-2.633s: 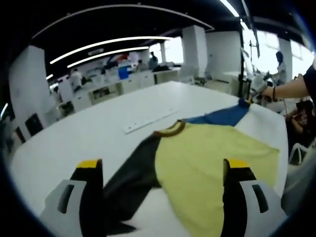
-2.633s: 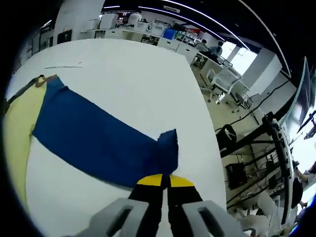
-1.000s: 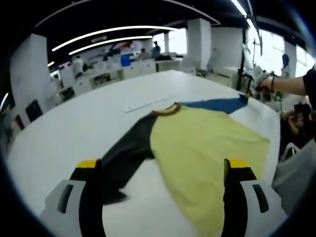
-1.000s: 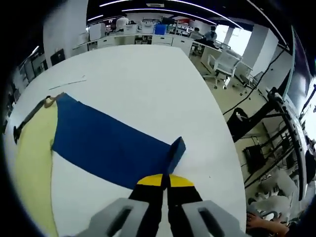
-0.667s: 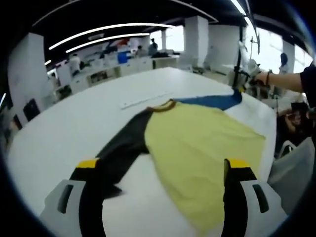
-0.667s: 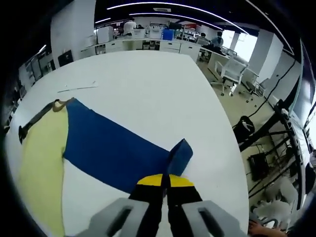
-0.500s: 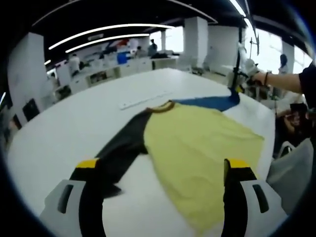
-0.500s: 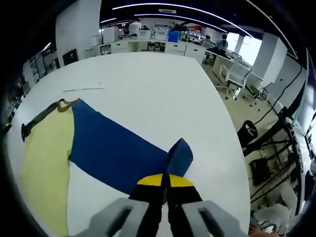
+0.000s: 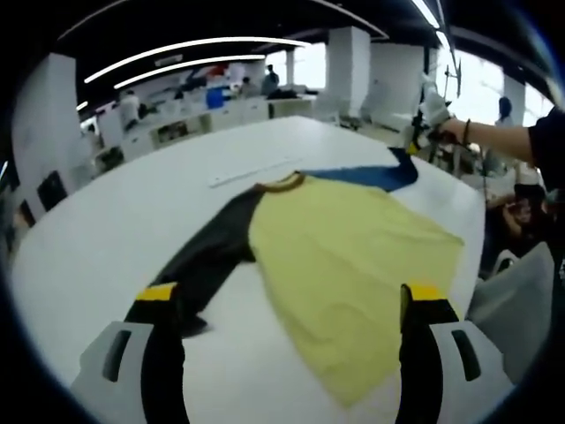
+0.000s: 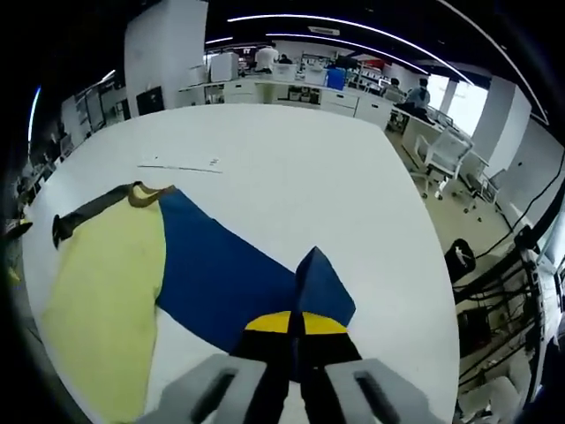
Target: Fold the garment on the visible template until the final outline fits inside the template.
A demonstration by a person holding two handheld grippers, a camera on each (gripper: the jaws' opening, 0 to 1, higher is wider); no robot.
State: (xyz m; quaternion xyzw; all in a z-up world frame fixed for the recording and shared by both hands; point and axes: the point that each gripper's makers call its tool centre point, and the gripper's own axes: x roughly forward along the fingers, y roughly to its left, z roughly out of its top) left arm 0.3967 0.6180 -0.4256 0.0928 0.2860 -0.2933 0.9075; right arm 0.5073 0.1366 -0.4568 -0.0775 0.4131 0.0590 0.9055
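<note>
Jaws clamp the blue sleeve (image 10: pixel 231 281) on a white table (image 10: pixel 291 185); left jaws apart.

The garment (image 9: pixel 344 247) lies spread on the table (image 9: pixel 132 230).

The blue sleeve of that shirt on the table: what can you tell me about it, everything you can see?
The blue sleeve is long, soft plain cloth joined to the yellow body beside the brown collar. It lies mostly flat on the white table, but its cuff end is lifted and bent upward, pinched in the right gripper, whose jaws are shut on it.
</note>
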